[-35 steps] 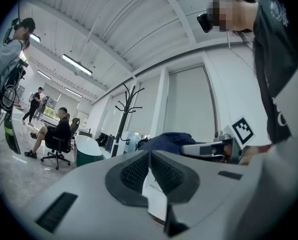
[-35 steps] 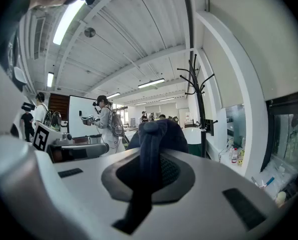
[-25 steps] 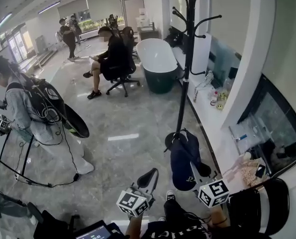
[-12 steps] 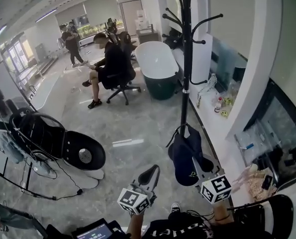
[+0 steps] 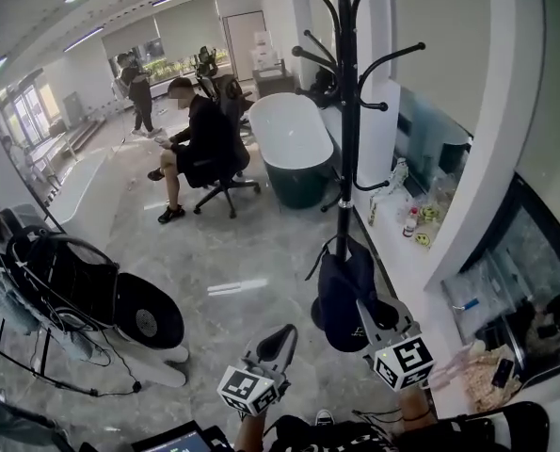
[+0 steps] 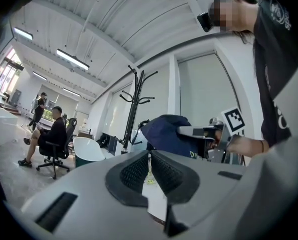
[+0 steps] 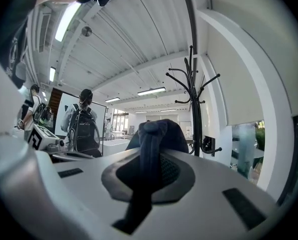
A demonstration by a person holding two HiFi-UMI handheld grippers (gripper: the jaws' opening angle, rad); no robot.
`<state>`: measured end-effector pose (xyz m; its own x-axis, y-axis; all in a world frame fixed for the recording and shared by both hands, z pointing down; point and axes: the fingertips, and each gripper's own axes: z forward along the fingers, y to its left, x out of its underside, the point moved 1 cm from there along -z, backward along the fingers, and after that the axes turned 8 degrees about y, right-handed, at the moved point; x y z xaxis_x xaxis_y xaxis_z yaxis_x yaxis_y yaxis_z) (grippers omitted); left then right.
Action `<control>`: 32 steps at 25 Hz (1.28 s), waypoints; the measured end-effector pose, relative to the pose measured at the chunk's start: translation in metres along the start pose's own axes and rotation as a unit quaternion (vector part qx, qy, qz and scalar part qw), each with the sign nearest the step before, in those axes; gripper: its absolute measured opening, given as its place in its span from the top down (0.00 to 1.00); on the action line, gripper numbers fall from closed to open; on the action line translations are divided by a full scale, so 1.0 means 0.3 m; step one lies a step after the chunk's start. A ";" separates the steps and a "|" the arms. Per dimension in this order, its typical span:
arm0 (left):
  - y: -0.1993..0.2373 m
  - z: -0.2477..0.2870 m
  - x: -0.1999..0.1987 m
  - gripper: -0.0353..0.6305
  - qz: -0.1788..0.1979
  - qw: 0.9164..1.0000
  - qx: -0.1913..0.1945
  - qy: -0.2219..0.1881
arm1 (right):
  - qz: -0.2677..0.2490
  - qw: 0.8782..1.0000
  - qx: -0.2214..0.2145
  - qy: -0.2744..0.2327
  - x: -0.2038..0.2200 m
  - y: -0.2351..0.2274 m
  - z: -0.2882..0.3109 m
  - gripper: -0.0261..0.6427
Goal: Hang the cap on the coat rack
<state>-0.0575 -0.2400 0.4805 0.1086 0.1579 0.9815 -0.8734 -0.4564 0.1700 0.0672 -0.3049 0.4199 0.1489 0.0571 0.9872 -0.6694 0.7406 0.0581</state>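
right tongs [image 5: 368, 313] hold cap [image 5: 340, 295] before coat rack [image 5: 348, 111], bathtub [image 5: 292, 144] behind.

Bkgd: seated person [image 5: 195, 132] on office chair [image 5: 229, 185], just beside white tub [image 5: 284, 128] w/ dark-green shell; 2nd person [image 5: 138, 90] standing far back.

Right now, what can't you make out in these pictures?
- Coat rack foot: head view, mostly hidden behind the cap.
- Rack's top: head view, cut off by the upper edge.
- Print on the cap: head view, too small to read.
- Bottles on the ledge: head view, too small to identify.
- Right gripper pads: right gripper view, partly covered by cap fabric.
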 end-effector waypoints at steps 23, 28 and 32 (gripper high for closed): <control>0.425 0.193 -0.139 0.94 0.030 0.995 0.099 0.008 | -0.150 0.970 0.066 -0.177 -0.793 -0.085 0.411 0.92; 0.501 0.221 -0.150 0.94 0.025 0.993 0.112 0.010 | -0.181 0.956 0.075 -0.218 -0.973 -0.048 0.425 0.92; 0.519 0.236 -0.167 0.94 0.022 0.992 0.127 0.009 | -0.192 0.949 0.087 -0.236 -1.079 -0.049 0.440 0.92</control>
<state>-0.1654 -0.3808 0.4641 0.0626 0.1469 0.9872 -0.7297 -0.6681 0.1457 -0.0672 -0.4228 0.1192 0.0901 -0.5310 0.8426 -0.7481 0.5224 0.4092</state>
